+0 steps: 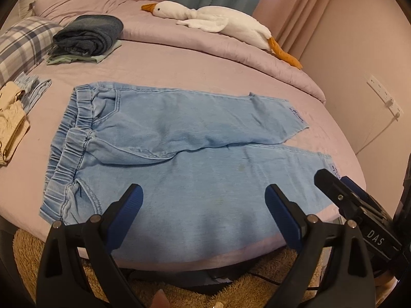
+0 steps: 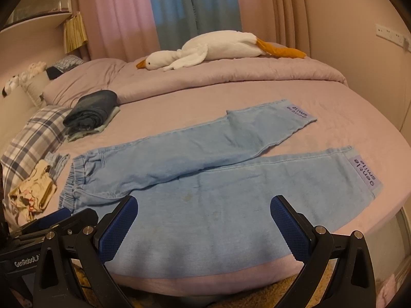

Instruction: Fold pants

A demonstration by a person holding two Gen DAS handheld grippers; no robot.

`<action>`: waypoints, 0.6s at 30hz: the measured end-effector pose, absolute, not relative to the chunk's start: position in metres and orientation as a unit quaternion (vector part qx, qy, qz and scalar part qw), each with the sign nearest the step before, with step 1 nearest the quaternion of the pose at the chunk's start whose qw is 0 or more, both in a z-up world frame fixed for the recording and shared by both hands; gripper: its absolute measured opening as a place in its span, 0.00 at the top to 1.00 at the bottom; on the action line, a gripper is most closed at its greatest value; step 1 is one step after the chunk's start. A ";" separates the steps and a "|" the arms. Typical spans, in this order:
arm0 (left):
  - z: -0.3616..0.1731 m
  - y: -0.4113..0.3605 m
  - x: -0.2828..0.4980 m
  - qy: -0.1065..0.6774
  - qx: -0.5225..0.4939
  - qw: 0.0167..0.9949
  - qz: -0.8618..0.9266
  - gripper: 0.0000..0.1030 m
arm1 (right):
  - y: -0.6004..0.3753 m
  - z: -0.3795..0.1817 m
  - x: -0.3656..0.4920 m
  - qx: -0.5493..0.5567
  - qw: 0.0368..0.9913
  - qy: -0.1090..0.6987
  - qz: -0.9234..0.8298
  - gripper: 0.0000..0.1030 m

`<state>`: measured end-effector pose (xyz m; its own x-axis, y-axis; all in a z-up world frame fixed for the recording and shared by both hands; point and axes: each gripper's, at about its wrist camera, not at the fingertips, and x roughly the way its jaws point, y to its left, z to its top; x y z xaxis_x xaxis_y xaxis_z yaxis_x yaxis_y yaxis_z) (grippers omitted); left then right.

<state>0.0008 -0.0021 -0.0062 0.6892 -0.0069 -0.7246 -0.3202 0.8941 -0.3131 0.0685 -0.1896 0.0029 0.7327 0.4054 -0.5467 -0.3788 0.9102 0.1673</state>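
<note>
Left wrist view: the left gripper (image 1: 204, 200) has its jaws spread wide with nothing in them, just above the light blue pants (image 1: 179, 138). The pants lie flat on the pink bed (image 1: 179, 61) (waistband to the left).

Right wrist view: the right gripper (image 2: 204, 213) is wide open too, over the near pant leg. A toy goose (image 2: 205, 48) rests far back.

A home bedroom — round bed (image 2: 334, 118), goose plush (image 2: 218, 46), plaid pillow (image 2: 33, 138), drawn curtains (image 2: 179, 5).
</note>
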 end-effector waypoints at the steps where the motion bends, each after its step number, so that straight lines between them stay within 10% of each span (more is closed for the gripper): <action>1: -0.006 -0.001 0.000 0.384 -0.215 0.894 0.088 0.07 | -0.189 0.003 0.070 0.017 0.928 0.308 0.208 0.00; 18: -0.010 0.008 -0.006 0.379 -0.227 0.892 0.092 0.08 | -0.187 -0.001 0.072 0.017 0.914 0.346 0.211 0.00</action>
